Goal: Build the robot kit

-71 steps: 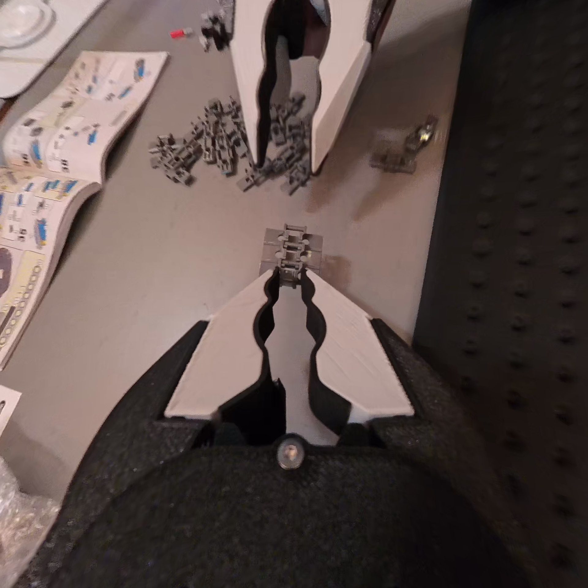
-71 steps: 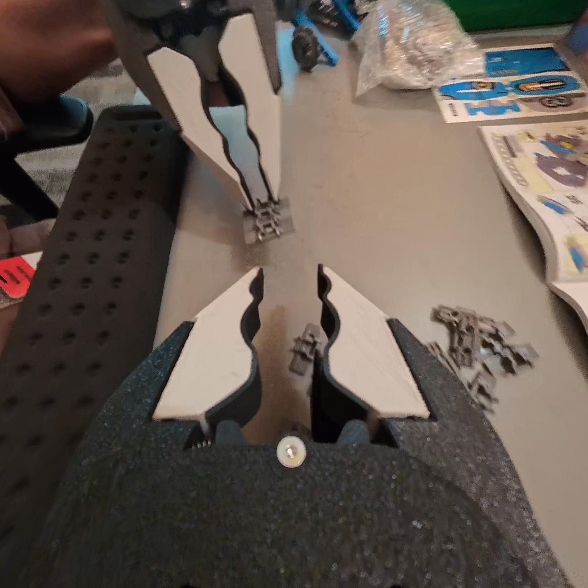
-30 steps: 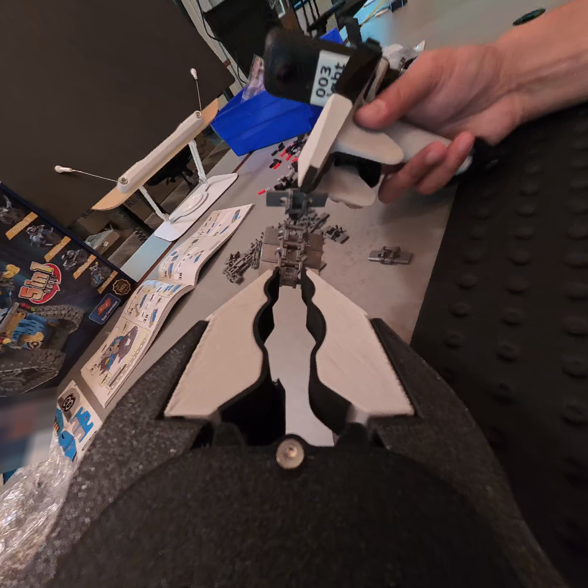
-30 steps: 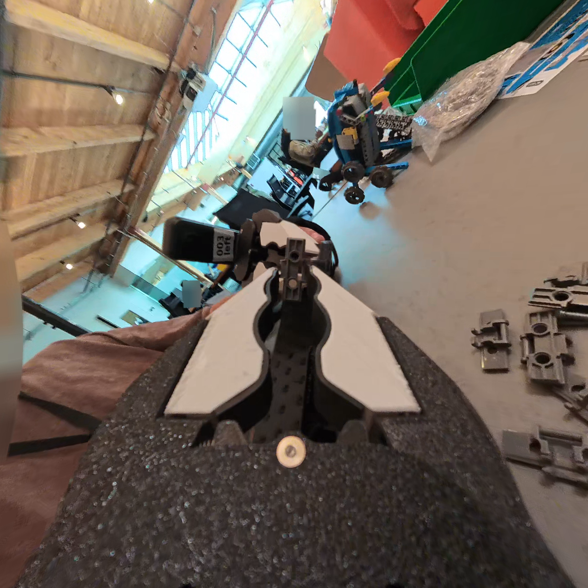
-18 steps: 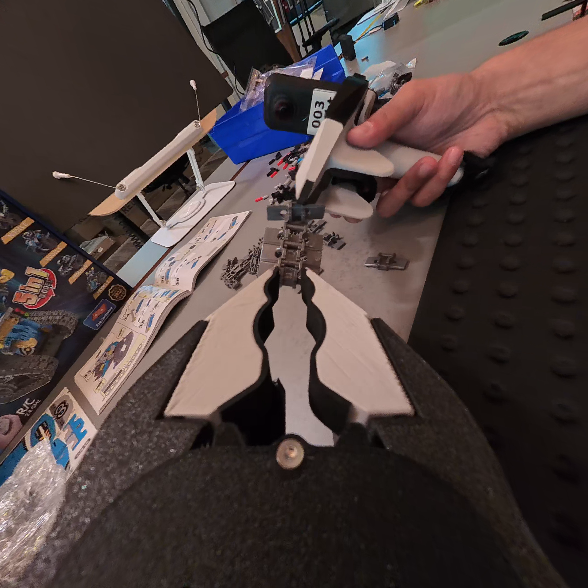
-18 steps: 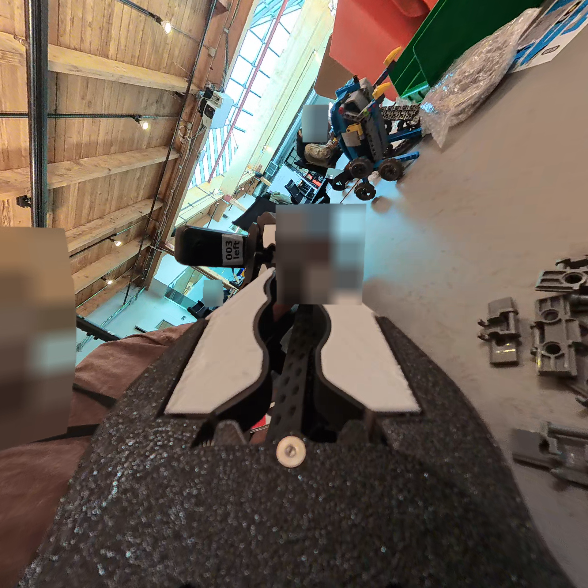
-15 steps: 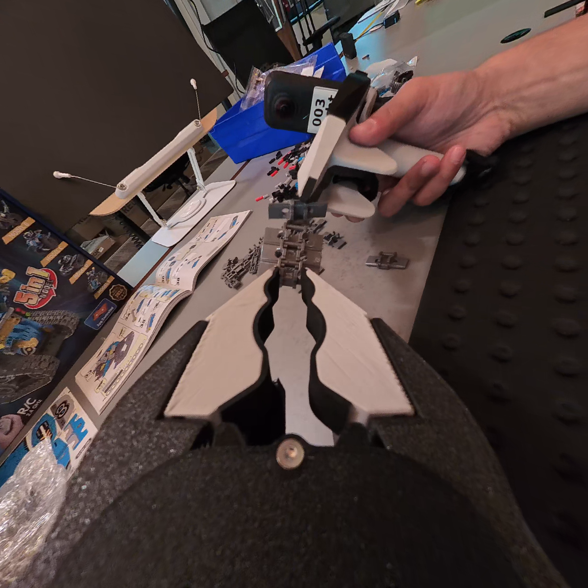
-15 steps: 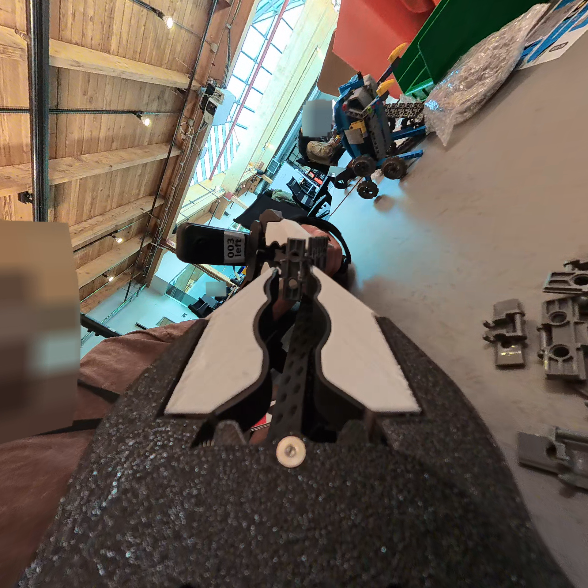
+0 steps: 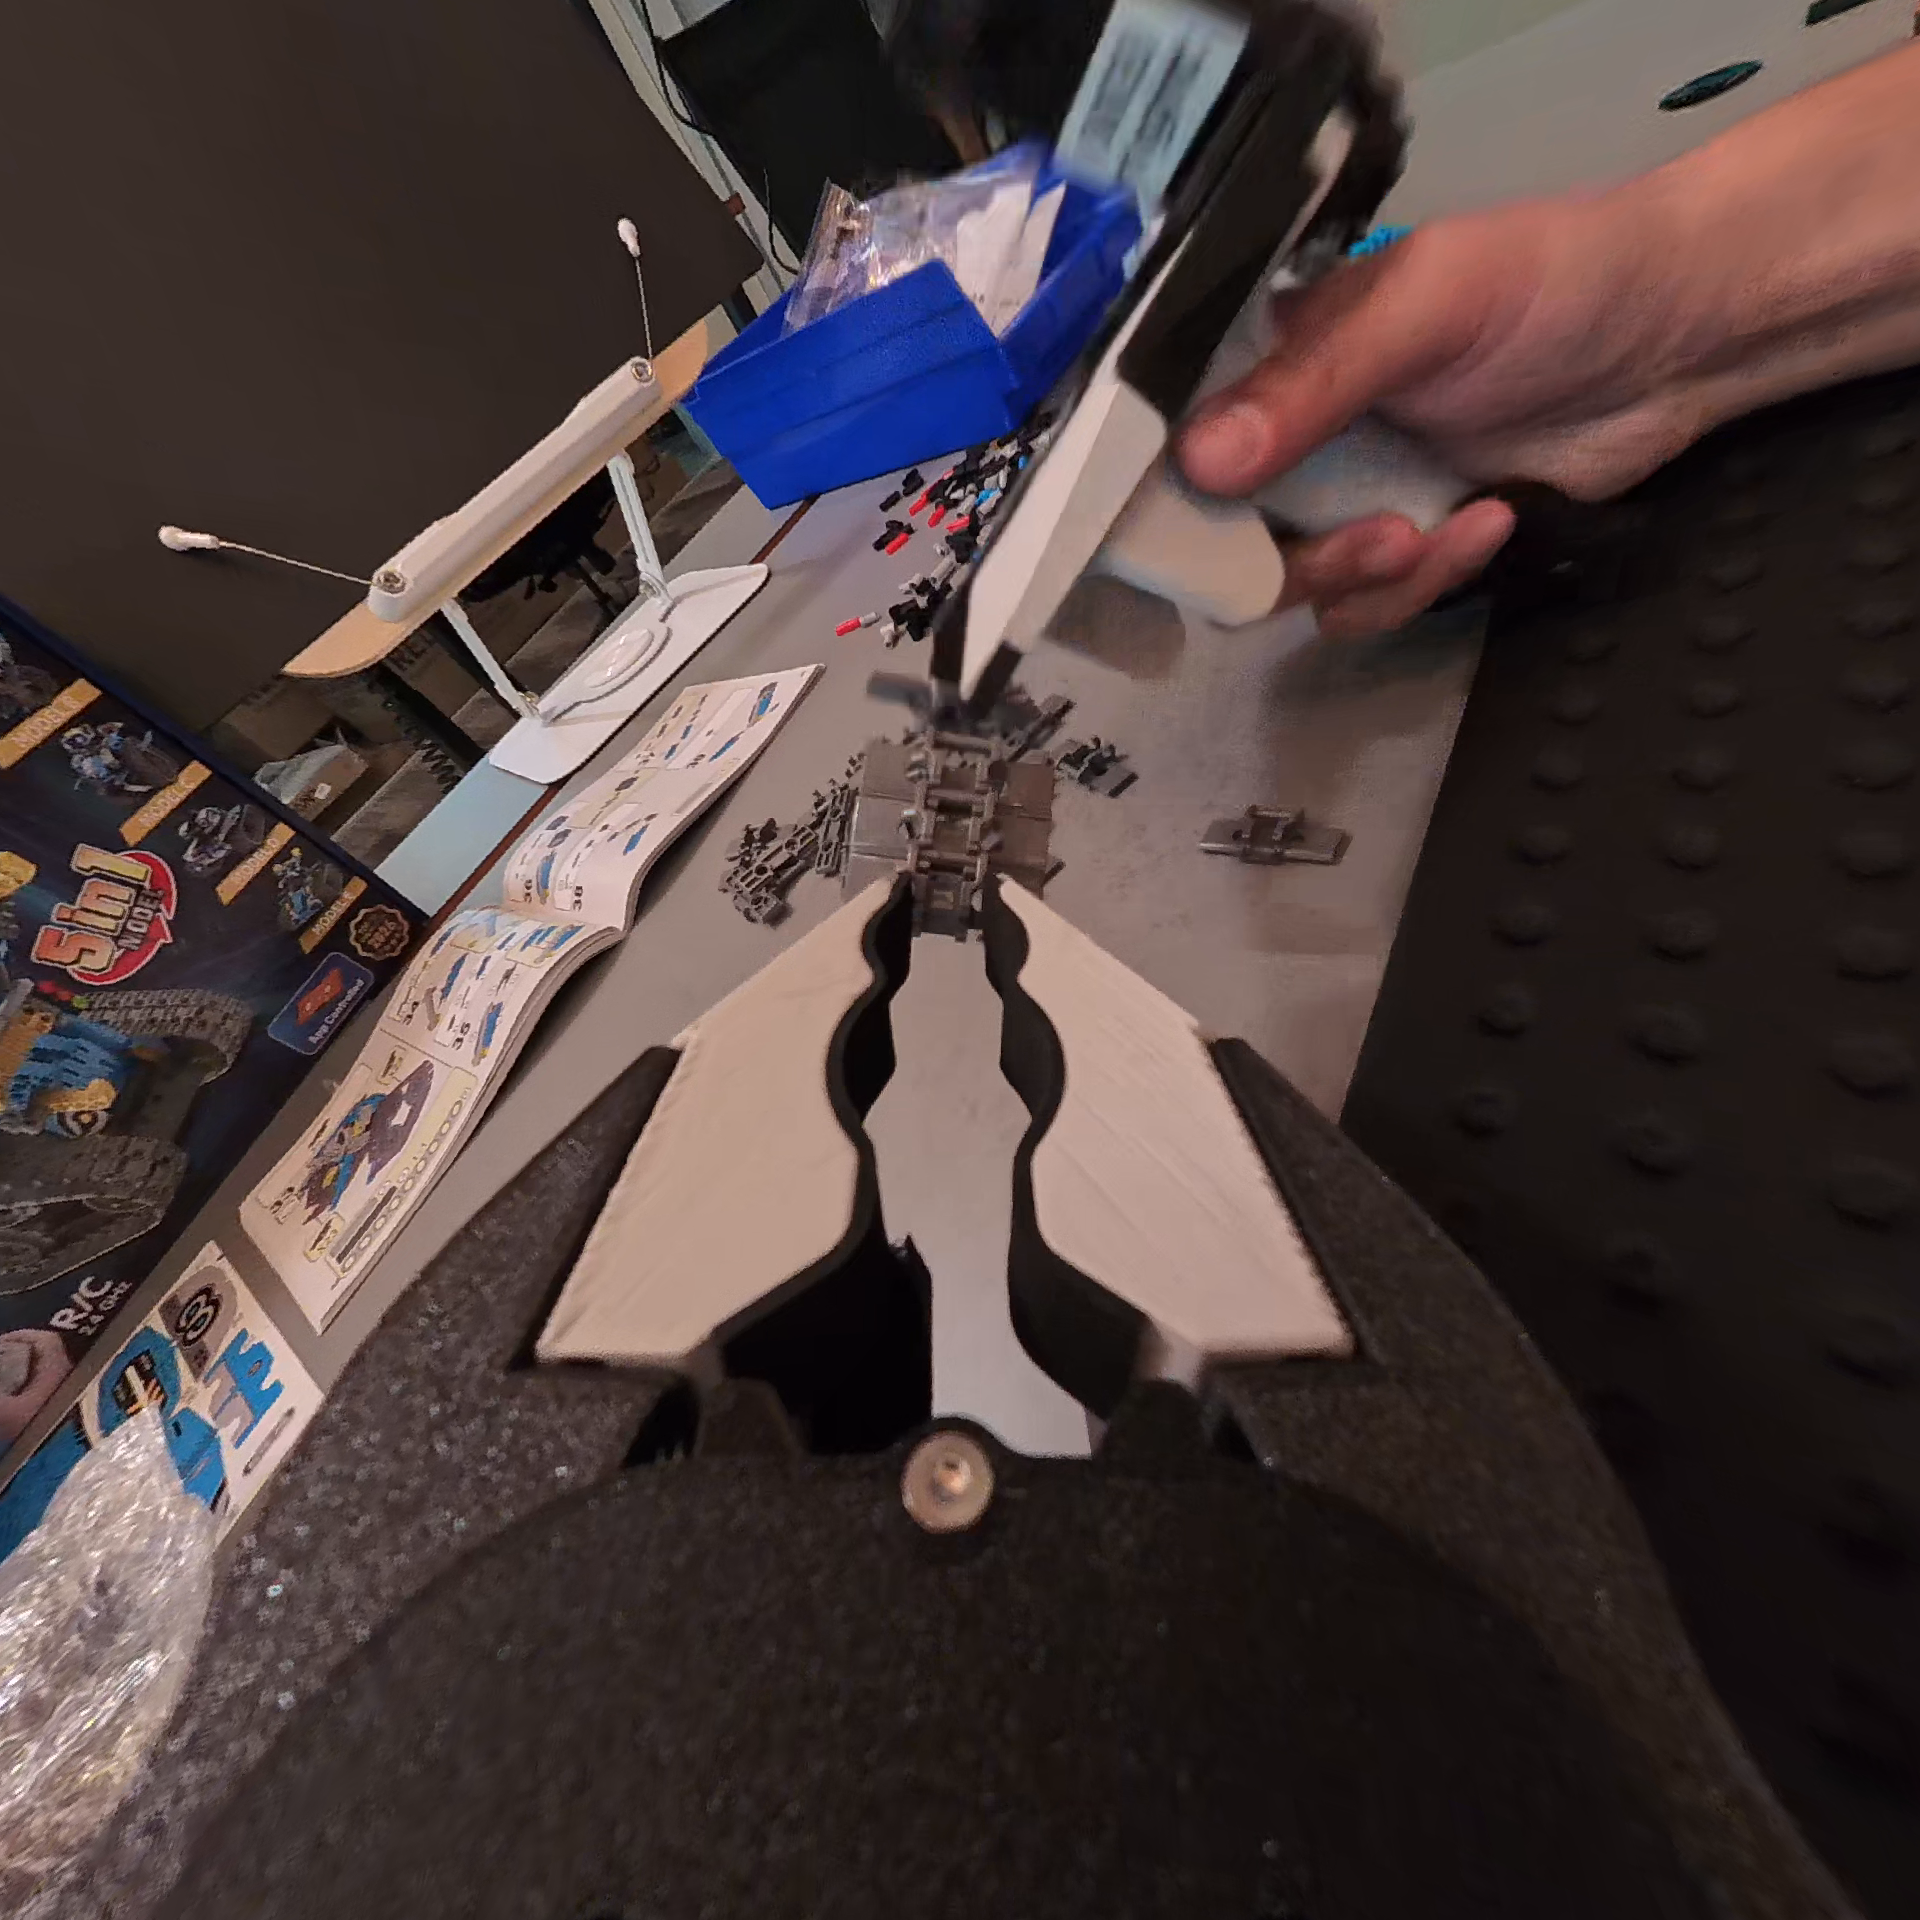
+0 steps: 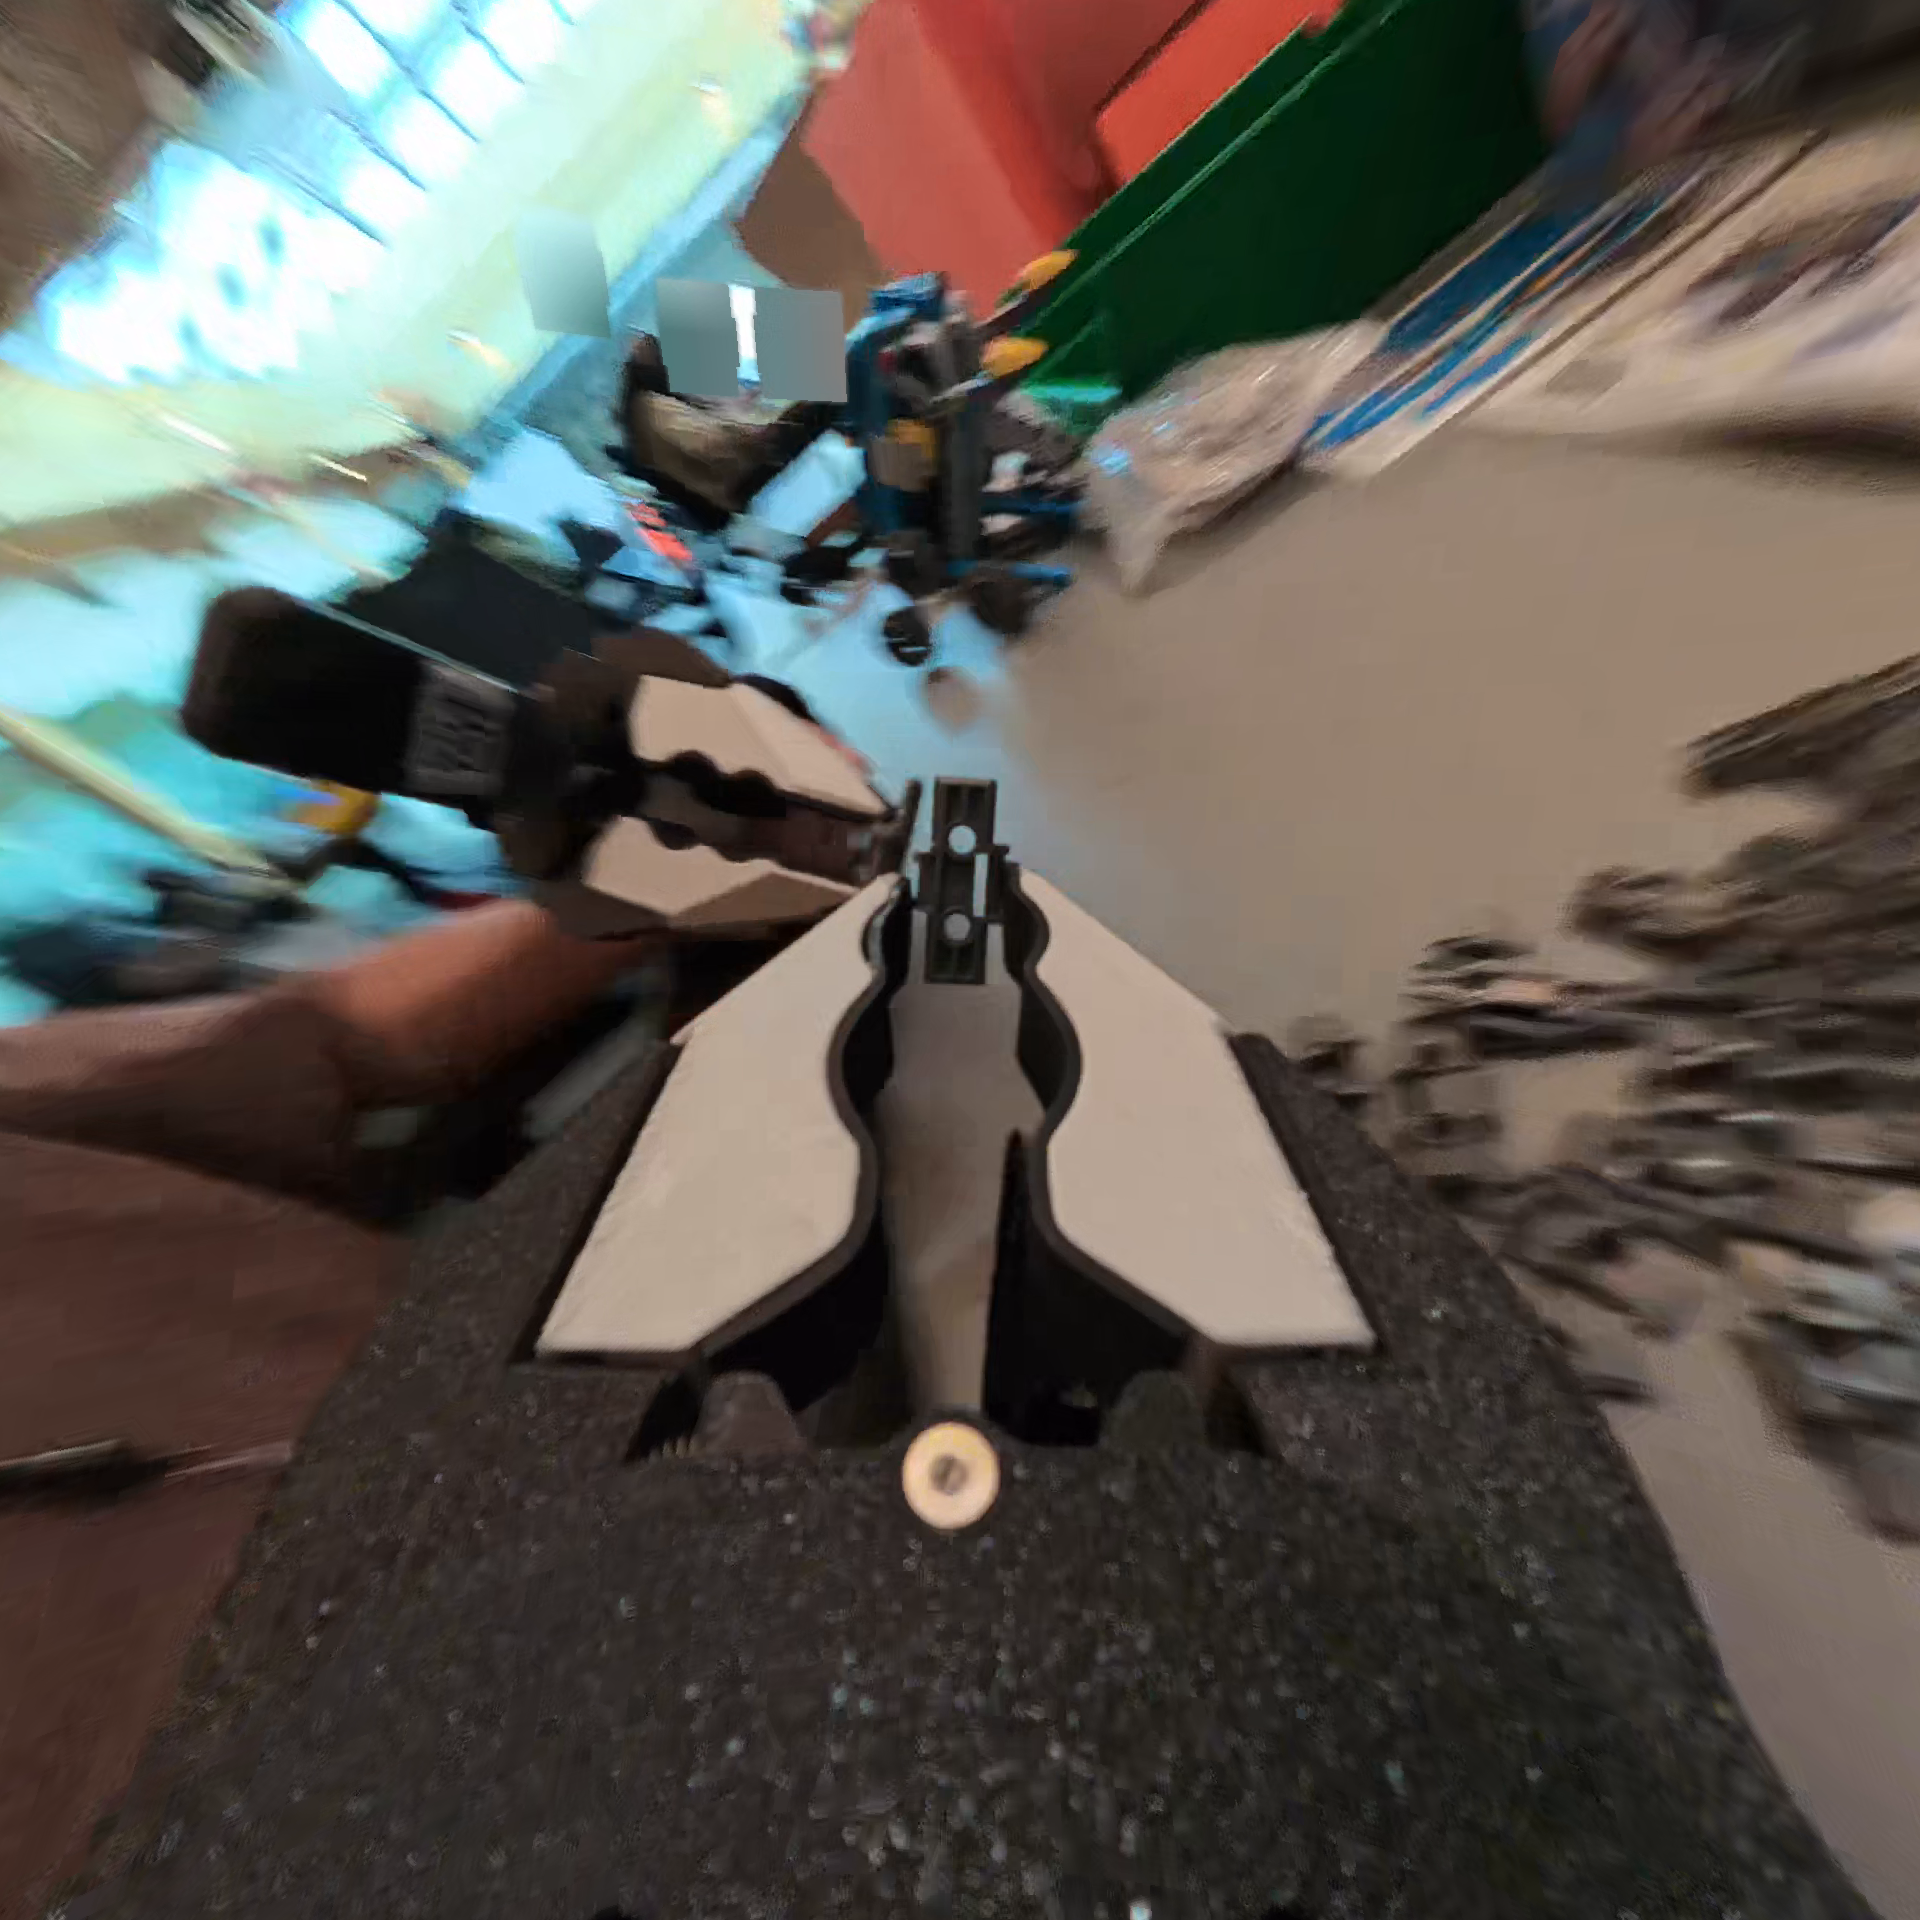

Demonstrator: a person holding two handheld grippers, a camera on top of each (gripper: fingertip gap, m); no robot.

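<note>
Both grippers pinched on grey track pieces, meeting mid-air above grey table (image 9: 1226, 935).

Left gripper (image 9: 943, 902) clamped narrow on short grey track strip (image 9: 951, 805), strip sticking out at 12 o'clock from tips. Right gripper (image 10: 954, 904) clamped narrow on single dark grey link (image 10: 961, 883), seen at 12 o'clock of strip in left view, hand (image 9: 1455, 353) at 2 o'clock. Heavy motion blur in right view, contact between link and strip not resolvable. Risks, as judgement: misaligned hinge ends, pin not seating; thin pinch letting link twist or pop loose; dropped link lost among loose track pile (image 9: 790, 857) at 9 o'clock of strip. Open instruction booklet (image 9: 540, 935) further out at 9 o'clock, stray link (image 9: 1273, 836) at 3 o'clock.
</note>
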